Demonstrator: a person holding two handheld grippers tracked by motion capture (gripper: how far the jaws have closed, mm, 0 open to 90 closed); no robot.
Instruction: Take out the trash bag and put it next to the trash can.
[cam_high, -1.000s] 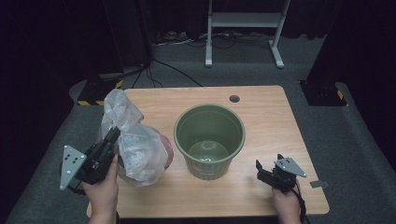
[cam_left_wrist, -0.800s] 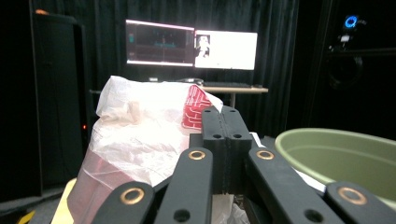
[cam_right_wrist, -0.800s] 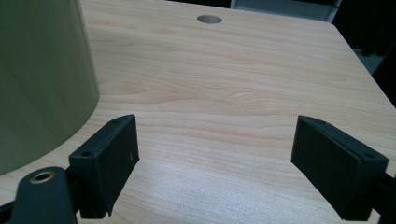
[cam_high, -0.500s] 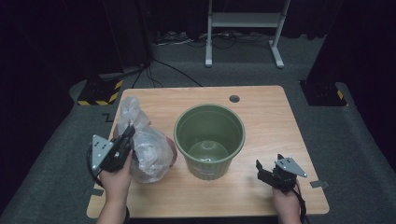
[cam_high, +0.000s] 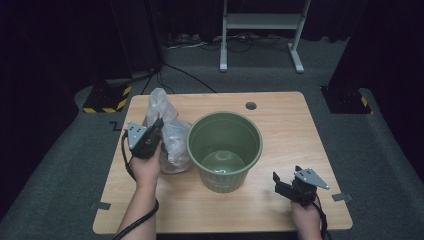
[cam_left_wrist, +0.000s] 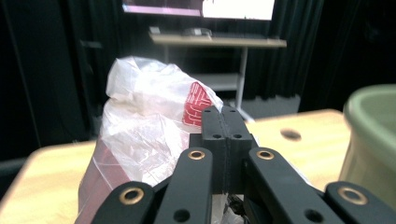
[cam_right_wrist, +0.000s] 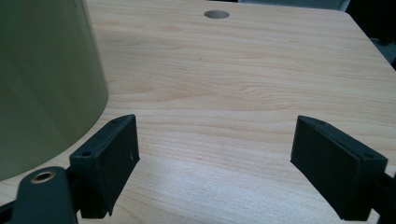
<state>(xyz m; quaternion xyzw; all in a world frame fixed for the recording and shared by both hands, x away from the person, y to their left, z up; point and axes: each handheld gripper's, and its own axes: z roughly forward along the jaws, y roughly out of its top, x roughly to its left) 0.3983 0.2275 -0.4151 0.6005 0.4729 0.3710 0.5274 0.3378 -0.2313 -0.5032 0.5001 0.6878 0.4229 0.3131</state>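
Note:
A clear plastic bag (cam_high: 172, 137) with something red (cam_left_wrist: 195, 105) inside stands on the wooden table (cam_high: 285, 130), pressed against the left side of a green bucket (cam_high: 225, 119). My left gripper (cam_high: 159, 123) is at the bag's left flank, jaws shut together and pinching the bag's film. In the left gripper view the shut gripper (cam_left_wrist: 222, 110) points at the bag (cam_left_wrist: 140, 135), with the bucket (cam_left_wrist: 373, 135) at the right edge. My right gripper (cam_high: 280, 183) rests open near the table's front right. In the right gripper view the gripper (cam_right_wrist: 215, 140) has nothing between its jaws, and the bucket's wall (cam_right_wrist: 42, 70) is to its left.
A round cable hole (cam_high: 251, 106) sits near the table's far edge. Beyond the table are dark curtains, cables on the floor and a white stand (cam_high: 260, 22). A yellow-black striped block (cam_high: 105, 102) lies on the floor at the far left.
My left hand has moved right and away from the front edge, and the bag has come along, from well left of the bucket to against it. The right gripper has stayed put.

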